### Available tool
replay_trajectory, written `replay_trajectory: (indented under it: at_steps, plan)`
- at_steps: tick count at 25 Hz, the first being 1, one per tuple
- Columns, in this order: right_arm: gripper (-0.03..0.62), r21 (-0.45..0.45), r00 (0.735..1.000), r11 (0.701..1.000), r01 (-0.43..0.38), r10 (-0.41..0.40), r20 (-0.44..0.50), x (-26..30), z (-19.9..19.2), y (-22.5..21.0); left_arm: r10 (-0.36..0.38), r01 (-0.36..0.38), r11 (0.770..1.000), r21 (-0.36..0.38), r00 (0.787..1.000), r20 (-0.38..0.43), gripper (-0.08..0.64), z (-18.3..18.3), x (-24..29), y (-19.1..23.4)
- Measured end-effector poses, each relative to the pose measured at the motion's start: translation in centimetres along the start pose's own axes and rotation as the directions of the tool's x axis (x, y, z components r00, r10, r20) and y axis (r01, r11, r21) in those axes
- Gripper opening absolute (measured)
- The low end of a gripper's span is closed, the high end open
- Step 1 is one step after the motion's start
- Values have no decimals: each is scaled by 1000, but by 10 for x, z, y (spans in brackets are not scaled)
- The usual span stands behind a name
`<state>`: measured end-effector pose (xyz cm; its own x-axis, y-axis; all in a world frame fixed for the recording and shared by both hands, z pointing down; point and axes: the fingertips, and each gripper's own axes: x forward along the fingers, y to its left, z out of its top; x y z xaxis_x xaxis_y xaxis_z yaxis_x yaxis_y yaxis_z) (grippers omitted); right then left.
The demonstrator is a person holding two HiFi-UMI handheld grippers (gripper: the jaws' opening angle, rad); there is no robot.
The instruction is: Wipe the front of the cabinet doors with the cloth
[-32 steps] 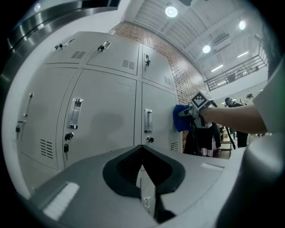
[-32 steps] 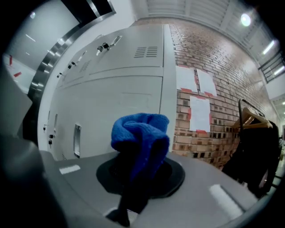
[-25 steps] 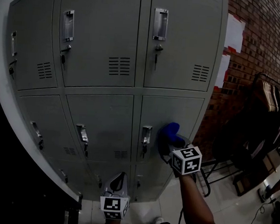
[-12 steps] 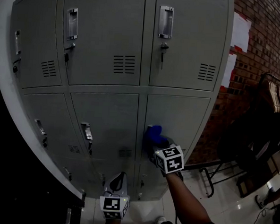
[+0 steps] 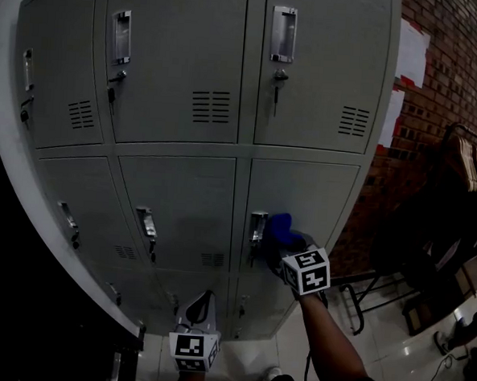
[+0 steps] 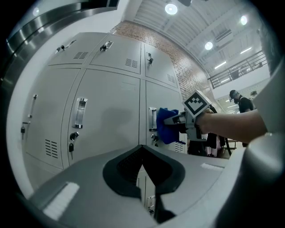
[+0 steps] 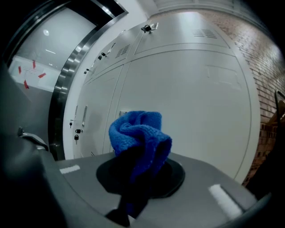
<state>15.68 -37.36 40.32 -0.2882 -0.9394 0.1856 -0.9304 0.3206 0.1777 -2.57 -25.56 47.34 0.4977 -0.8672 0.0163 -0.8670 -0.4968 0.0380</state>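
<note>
Grey cabinet doors shut, R gripper jaws clamp blue cloth, L gripper jaws together, empty.

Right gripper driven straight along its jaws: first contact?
Probably the middle-row right locker door, just right of its handle, met by the blue cloth in the right gripper; whether they already touch is unclear.

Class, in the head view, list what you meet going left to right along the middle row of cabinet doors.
Left door handle → middle door handle → right door handle → blue cloth → brick wall.
</note>
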Motion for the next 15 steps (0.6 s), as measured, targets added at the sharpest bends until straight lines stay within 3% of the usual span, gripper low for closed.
replay_trajectory:
  at_steps: [6, 15]
  plan:
    - [54, 37, 995, 995, 96, -95, -35, -24, -22, -50, -18, 18, 1000, 0, 1000, 4, 14, 1, 5, -6]
    - [54, 55, 961, 963, 266, -260, -90, -59, -51, -126, -66, 66, 998, 9, 998, -7, 14, 0, 12, -20]
